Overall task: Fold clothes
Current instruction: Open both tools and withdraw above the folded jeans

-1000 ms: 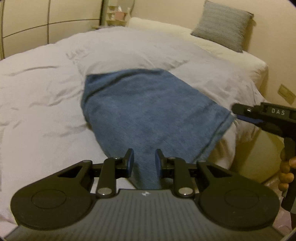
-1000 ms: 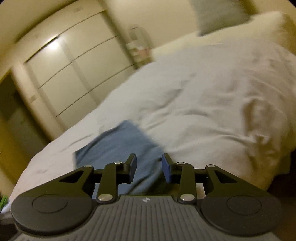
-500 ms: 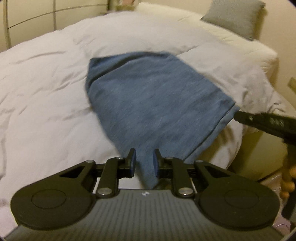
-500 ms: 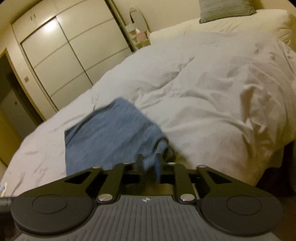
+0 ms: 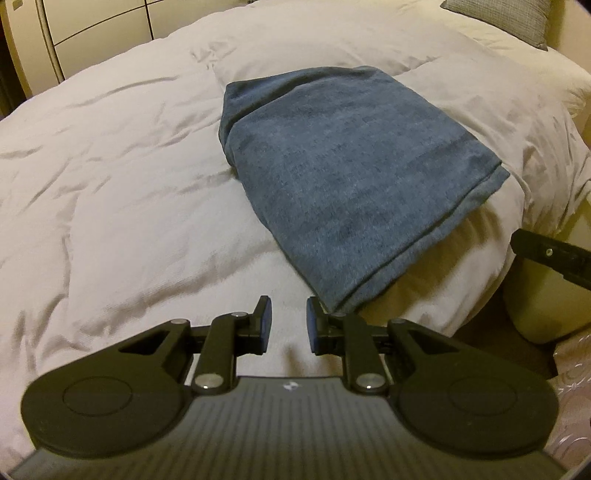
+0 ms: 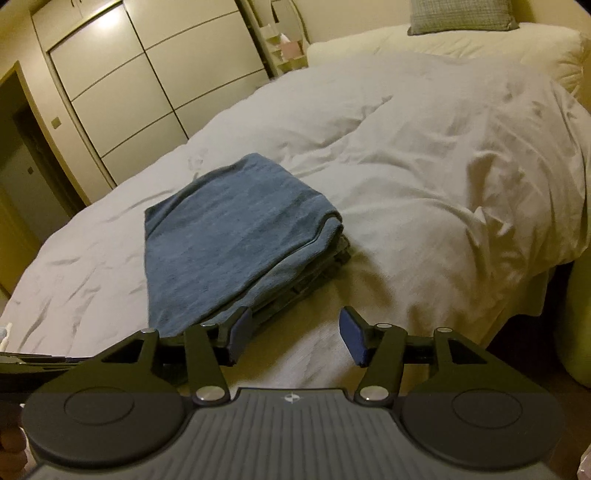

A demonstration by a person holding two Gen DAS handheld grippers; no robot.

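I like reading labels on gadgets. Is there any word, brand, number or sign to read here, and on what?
No readable words or numbers.
Left claw body: a small white emblem, no letters to make out.
Right claw body: the same small emblem, unreadable.
Towel, duvet, wardrobe: no text shows.
Shelf items: too small and blurred.

Count: one folded blue garment (image 5: pixel 347 177); one white duvet (image 5: pixel 110 166); one grey cushion (image 6: pixel 461 14); two grippers, left gripper (image 5: pixel 289 325), right gripper (image 6: pixel 295 334); one wardrobe (image 6: pixel 155 74).
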